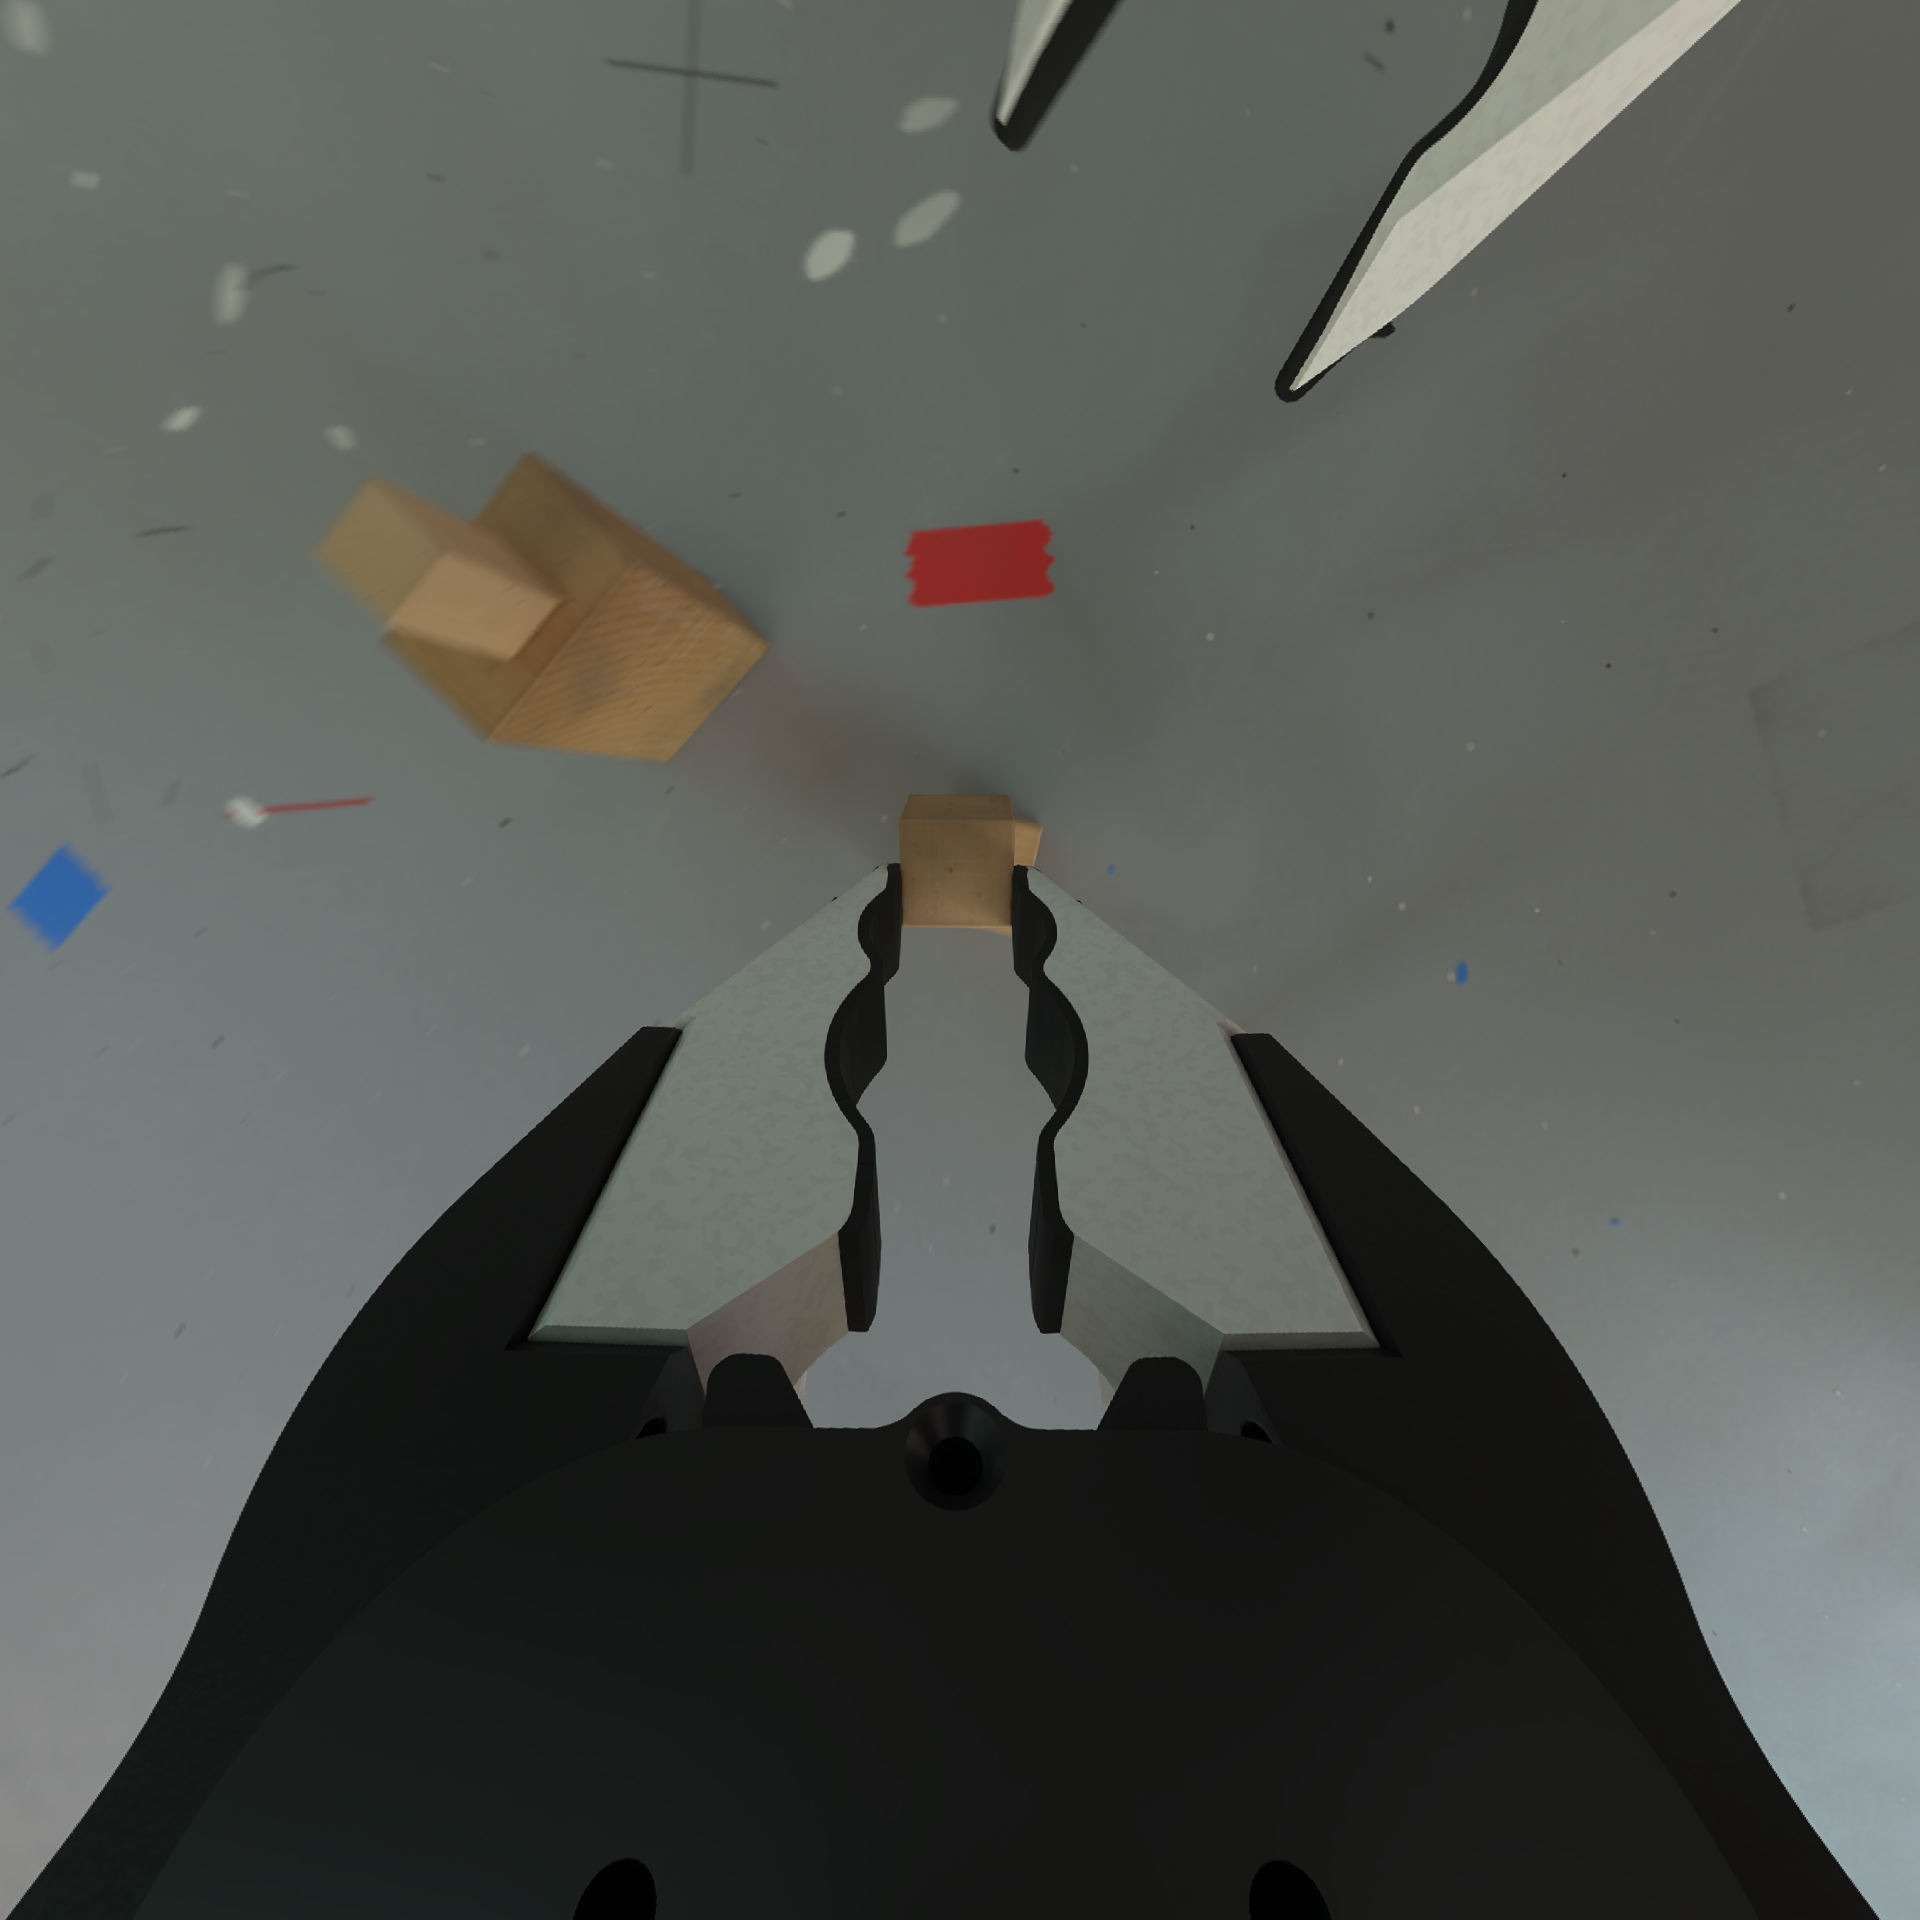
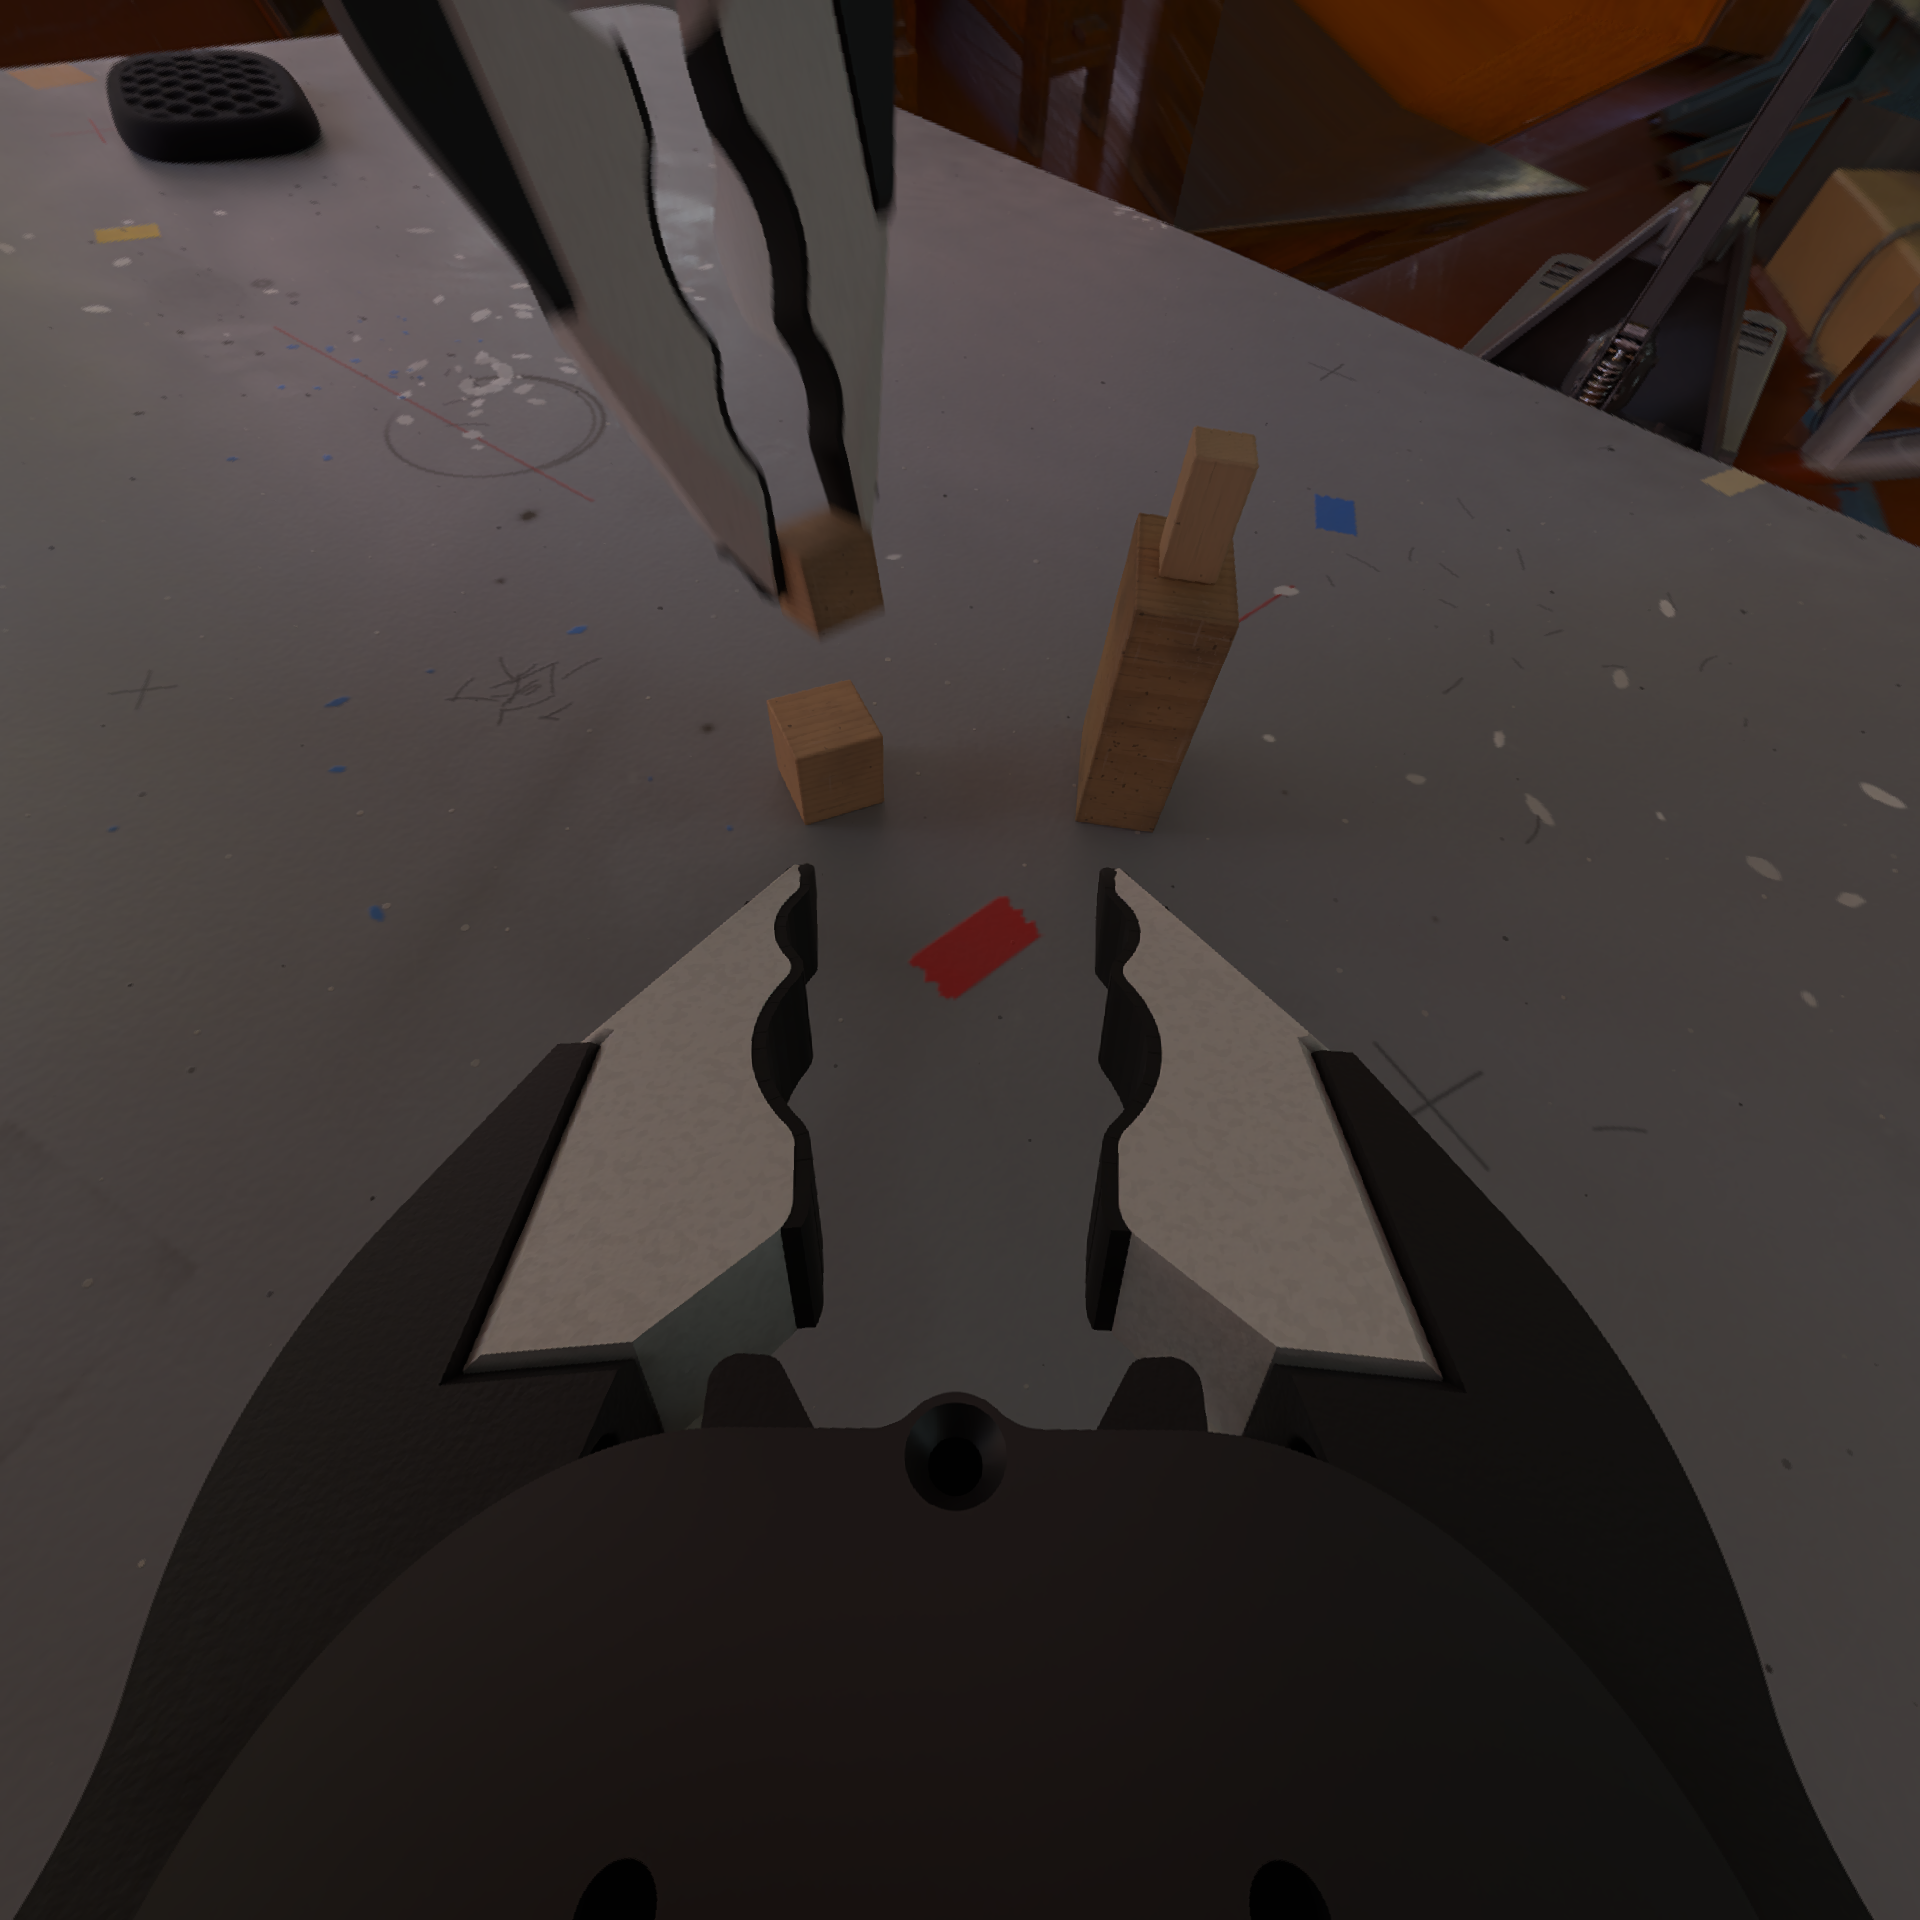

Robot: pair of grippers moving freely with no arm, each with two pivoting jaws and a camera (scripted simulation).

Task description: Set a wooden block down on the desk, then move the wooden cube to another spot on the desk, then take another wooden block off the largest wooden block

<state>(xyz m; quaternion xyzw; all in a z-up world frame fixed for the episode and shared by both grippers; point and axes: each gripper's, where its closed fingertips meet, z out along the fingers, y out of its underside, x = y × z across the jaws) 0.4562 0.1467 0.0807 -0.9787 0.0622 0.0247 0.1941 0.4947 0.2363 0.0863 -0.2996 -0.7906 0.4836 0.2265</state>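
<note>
My left gripper (image 1: 956,883) is shut on a small wooden block (image 1: 954,862) and holds it above the desk. In the right wrist view this gripper (image 2: 821,566) comes down from the top with the held block (image 2: 831,582) just above a wooden cube (image 2: 828,750) that rests on the desk. The cube peeks out behind the held block (image 1: 1027,836). The largest wooden block (image 2: 1153,686) stands to the right with a slim wooden block (image 2: 1205,504) on top; both show in the left wrist view (image 1: 613,665), (image 1: 457,582). My right gripper (image 2: 956,883) is open and empty, short of the cube.
A red tape patch (image 2: 977,948) lies on the grey desk (image 2: 416,935) between my right fingers. A blue tape patch (image 2: 1335,514) lies beyond the large block. A black perforated pad (image 2: 213,104) sits far left. The desk edge (image 2: 1351,301) runs diagonally at the right, with clutter beyond.
</note>
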